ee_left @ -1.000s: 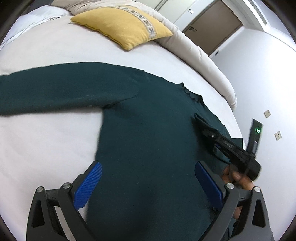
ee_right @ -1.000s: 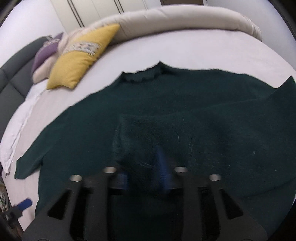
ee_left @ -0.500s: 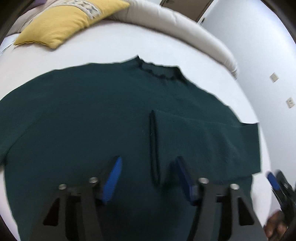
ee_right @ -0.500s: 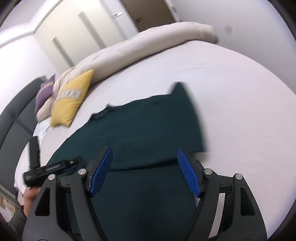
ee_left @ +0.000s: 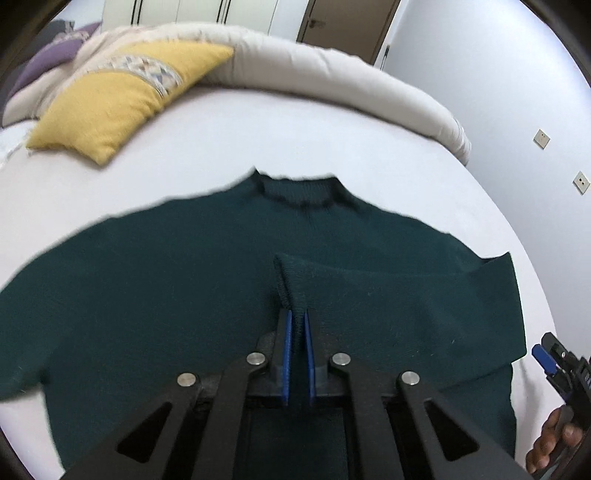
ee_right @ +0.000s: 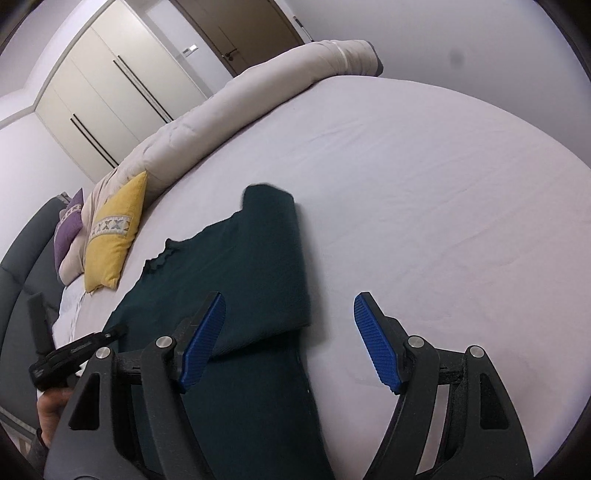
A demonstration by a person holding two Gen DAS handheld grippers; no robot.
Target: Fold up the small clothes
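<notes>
Left wrist view: the left gripper (ee_left: 297, 321) has its blue-padded jaws clamped almost together on the cuff end of a sleeve (ee_left: 291, 284) that lies folded across the chest of the dark green knitted sweater (ee_left: 184, 288). That sweater is spread flat on the white bed sheet (ee_left: 229, 125), neckline (ee_left: 299, 190) pointing away toward a mustard-yellow cushion with a patterned band (ee_left: 114, 99) and a long roll of cream duvet (ee_left: 332, 74). A purple pillow (ee_left: 48, 61) sits at the far left (partly cut off by the lens edge). At the lower right corner, the blue tip of the right gripper (ee_left: 546, 358) and the fingers of the hand holding it (ee_left: 550, 439) show beside the sweater's edge.

Right wrist view: the right gripper (ee_right: 288, 332) stands released, its ribbed blue pads well apart with nothing pinched; the left-hand pad hovers over the folded sleeve, the other over bare sheet. The sweater's right side shows a straight folded edge against the sheet. Black parts of the left gripper and the hand that holds it (ee_right: 51, 410) appear at the lower left. White wardrobe doors (ee_right: 110, 81) and a brown door (ee_right: 251, 29) stand behind the bed.
</notes>
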